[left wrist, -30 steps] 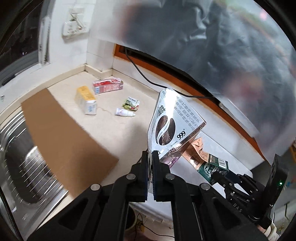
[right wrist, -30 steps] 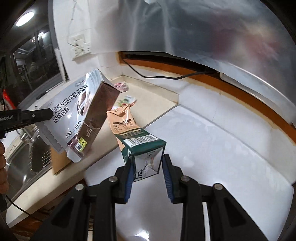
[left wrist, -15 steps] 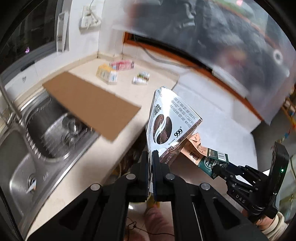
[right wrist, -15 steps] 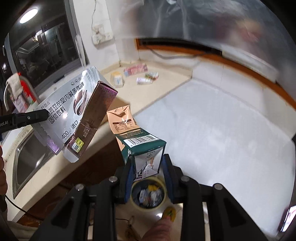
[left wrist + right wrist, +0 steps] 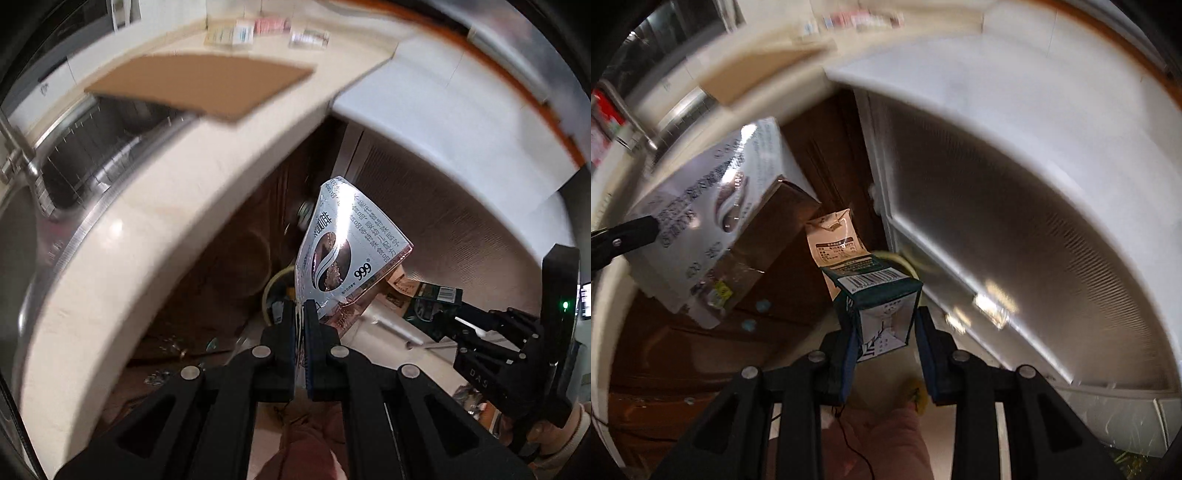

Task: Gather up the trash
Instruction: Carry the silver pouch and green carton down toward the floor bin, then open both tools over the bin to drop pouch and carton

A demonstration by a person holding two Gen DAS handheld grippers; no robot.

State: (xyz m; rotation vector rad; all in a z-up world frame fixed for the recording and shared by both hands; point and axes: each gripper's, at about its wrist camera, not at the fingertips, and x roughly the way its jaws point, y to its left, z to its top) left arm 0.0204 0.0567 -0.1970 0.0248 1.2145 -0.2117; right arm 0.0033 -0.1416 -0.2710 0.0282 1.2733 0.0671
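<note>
While both arms hang over the floor, each carton should be released only directly above the bin [image 5: 275, 291], whose contents I cannot tell. Left gripper [image 5: 300, 314] pinches the silver carton [image 5: 347, 254] at centre frame; right gripper [image 5: 884, 341] clamps the green carton [image 5: 875, 291], lower centre.

A cardboard sheet [image 5: 201, 86] lies on the desk [image 5: 155, 206], overhanging the sink [image 5: 92, 147] at the desk's left end, with three small cartons [image 5: 231, 35] grouped in the far corner behind it.
</note>
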